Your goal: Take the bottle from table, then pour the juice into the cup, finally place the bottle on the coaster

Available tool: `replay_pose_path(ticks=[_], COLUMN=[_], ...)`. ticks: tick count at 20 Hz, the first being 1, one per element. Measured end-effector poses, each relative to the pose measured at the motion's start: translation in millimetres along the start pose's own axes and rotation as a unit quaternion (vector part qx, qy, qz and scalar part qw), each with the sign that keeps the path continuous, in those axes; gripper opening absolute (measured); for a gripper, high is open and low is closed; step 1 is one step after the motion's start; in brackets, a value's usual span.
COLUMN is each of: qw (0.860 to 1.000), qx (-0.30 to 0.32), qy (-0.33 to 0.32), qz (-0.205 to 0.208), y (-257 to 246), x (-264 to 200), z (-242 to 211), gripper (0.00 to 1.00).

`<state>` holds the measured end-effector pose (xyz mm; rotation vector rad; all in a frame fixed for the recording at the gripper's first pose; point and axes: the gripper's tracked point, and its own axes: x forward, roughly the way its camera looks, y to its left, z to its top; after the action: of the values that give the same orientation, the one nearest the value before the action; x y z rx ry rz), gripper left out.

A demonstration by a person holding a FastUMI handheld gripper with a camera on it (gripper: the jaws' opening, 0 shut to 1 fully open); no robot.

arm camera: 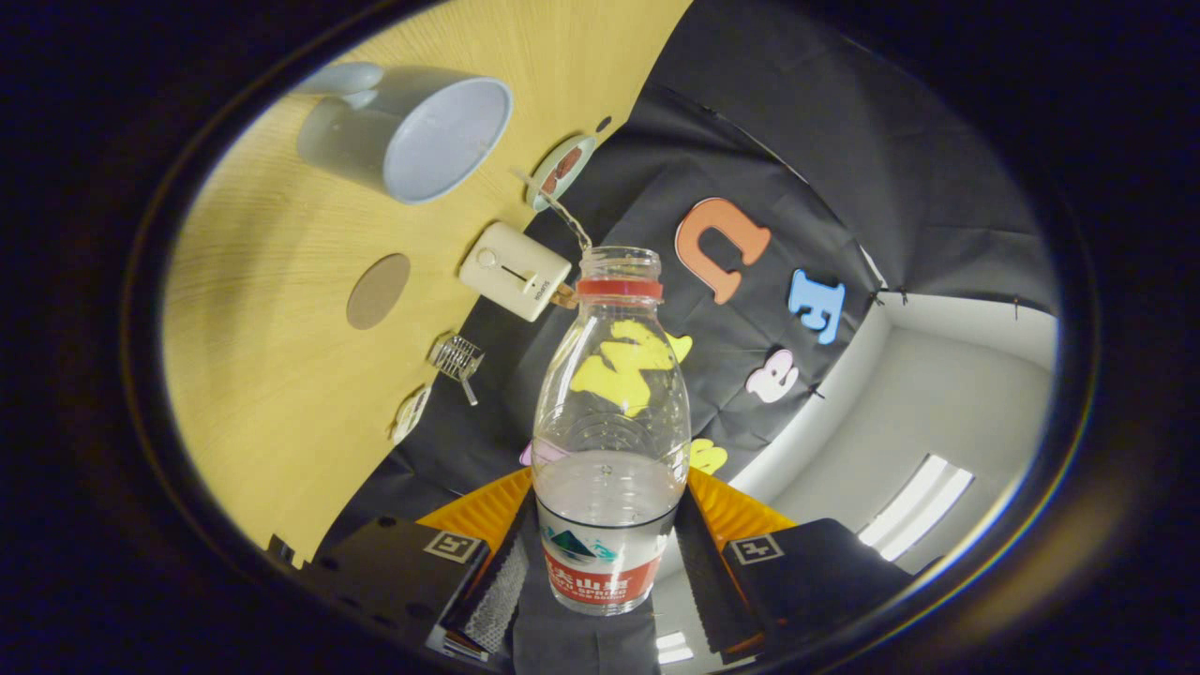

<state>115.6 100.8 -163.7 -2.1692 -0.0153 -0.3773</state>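
Note:
A clear plastic bottle (610,422) with a red neck ring and no cap sits between my fingers (499,583), and my gripper (605,572) is shut on its labelled lower part. Clear liquid fills the bottle to about a third. The view is strongly tilted, so the wooden table (272,375) slants away beside the bottle. A pale blue-grey cup (412,131) stands on the table well beyond the bottle's mouth, its opening turned toward me. A round brown coaster (378,291) lies on the table between the cup and my fingers. A thin pale streak (562,214) runs off the mouth.
A cream box (514,270) lies near the table's edge, close to the bottle's neck. Beyond it is a small round dish (561,171). A small wire object (457,357) and a pale tag (410,413) also lie along that edge. The booth's black cloth wall hangs behind.

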Motion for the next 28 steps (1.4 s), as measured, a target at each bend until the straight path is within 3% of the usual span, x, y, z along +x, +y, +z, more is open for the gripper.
replay_pose_path(ticks=[15,23,28], qw=[0.999,0.998,0.989], qx=[-0.041,0.057,0.144], qy=[-0.007,-0.013,-0.028], qz=[-0.023,-0.007,-0.026], y=[-4.5,6.1,-5.5], x=[-1.5,3.2,0.7], z=[11.8,3.9,2.2], gripper=[0.81,0.81,0.81])
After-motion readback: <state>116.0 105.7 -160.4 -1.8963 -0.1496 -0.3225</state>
